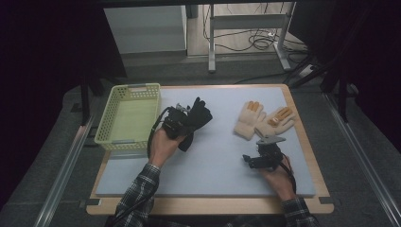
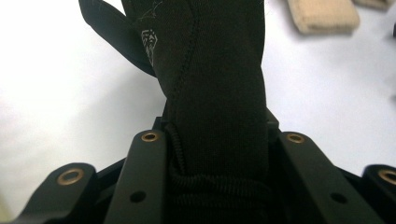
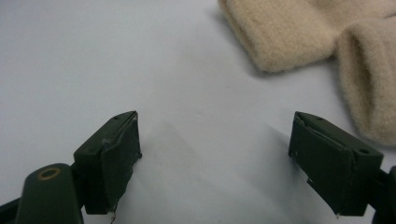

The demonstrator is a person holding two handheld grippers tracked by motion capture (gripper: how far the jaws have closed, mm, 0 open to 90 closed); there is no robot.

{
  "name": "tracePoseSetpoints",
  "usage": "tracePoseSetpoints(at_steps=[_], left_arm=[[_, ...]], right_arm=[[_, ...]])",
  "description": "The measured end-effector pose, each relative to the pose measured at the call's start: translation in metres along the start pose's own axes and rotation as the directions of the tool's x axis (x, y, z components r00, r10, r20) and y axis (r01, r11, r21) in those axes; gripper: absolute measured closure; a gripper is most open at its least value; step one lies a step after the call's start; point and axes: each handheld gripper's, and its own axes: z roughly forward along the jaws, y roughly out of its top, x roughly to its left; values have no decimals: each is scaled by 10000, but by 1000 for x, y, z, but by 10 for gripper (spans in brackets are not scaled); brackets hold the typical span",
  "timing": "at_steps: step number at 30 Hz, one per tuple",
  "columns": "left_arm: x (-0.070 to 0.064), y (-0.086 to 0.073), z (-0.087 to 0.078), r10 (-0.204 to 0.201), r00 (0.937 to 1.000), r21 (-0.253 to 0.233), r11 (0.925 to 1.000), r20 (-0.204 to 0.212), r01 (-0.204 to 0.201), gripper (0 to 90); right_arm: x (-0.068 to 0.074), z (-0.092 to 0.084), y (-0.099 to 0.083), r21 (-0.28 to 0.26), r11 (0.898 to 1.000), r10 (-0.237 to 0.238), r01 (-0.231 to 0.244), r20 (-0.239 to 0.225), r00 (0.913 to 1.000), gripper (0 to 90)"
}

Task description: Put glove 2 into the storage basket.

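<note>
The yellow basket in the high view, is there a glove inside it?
No. The yellow basket holds nothing, the black glove is clamped in the left gripper, and the beige gloves lie on the mat.

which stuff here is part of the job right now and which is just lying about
In the job:
- black glove, clamped in the left gripper and lifted off the mat
- yellow basket, just beside it, its likely destination

Lying about:
- two beige gloves on the mat
- right gripper, jaws open, holding nothing

Basket [image 1: 126, 118] at table's [image 1: 213, 161] left, woolly gloves [image 1: 263, 120] right, dark glove [image 1: 198, 116] between
</note>
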Motion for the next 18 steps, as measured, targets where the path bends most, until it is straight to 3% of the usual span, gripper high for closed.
tracePoseSetpoints(at_steps=[10,18], left_arm=[[34,13,-36,-506,9949,-346,9983,-875,477,669],[68,9,-59,-1103,9810,-647,9928,-1593,1011,665]], right_arm=[[0,0,0,-9,10000,-15,15,-2,10000,162],[0,0,0,-32,10000,-8,8,-5,10000,162]])
